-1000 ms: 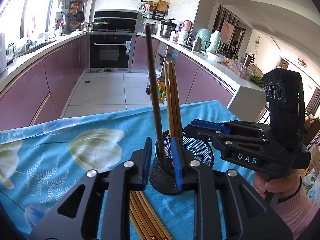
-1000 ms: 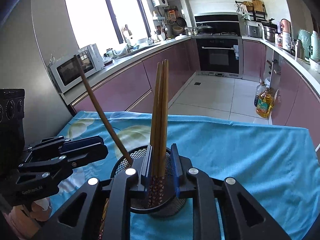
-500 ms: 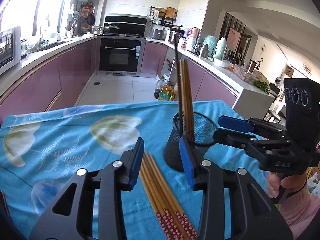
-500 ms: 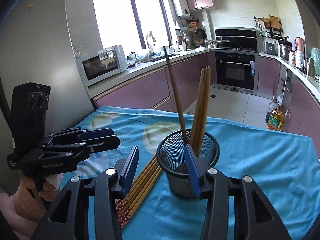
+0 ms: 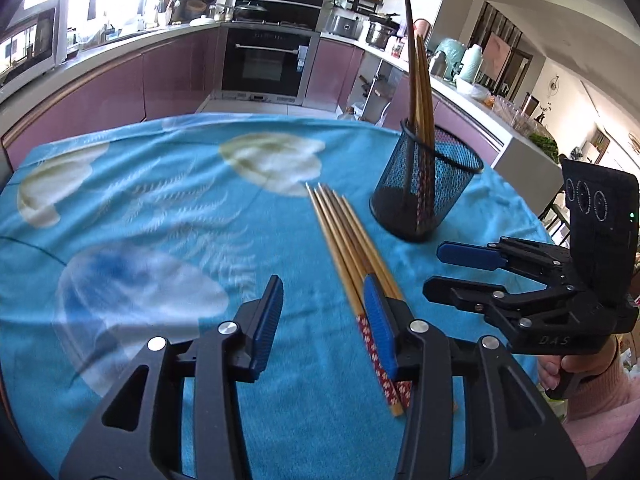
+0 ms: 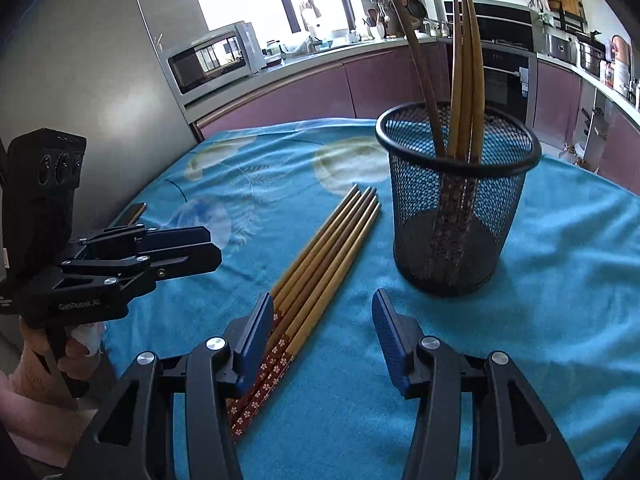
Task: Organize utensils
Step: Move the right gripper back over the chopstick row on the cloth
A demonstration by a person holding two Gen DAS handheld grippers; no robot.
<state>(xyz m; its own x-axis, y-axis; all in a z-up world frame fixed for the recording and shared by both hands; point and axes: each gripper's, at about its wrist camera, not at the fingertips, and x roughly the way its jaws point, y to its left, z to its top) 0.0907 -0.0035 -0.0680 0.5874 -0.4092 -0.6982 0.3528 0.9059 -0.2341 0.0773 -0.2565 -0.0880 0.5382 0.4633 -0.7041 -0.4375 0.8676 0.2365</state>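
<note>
Both grippers have pulled back from the mesh holder since a second ago, when each straddled it closely. Left gripper now hangs over the blue floral tablecloth, jaws spread and empty; its right finger sits over the patterned ends of the loose chopsticks. Right gripper is likewise spread wide and empty, its left finger just above the same bundle, which lies flat just beside the holder. The holder stands upright ahead and to the right, containing one dark chopstick and three bamboo chopsticks.
</note>
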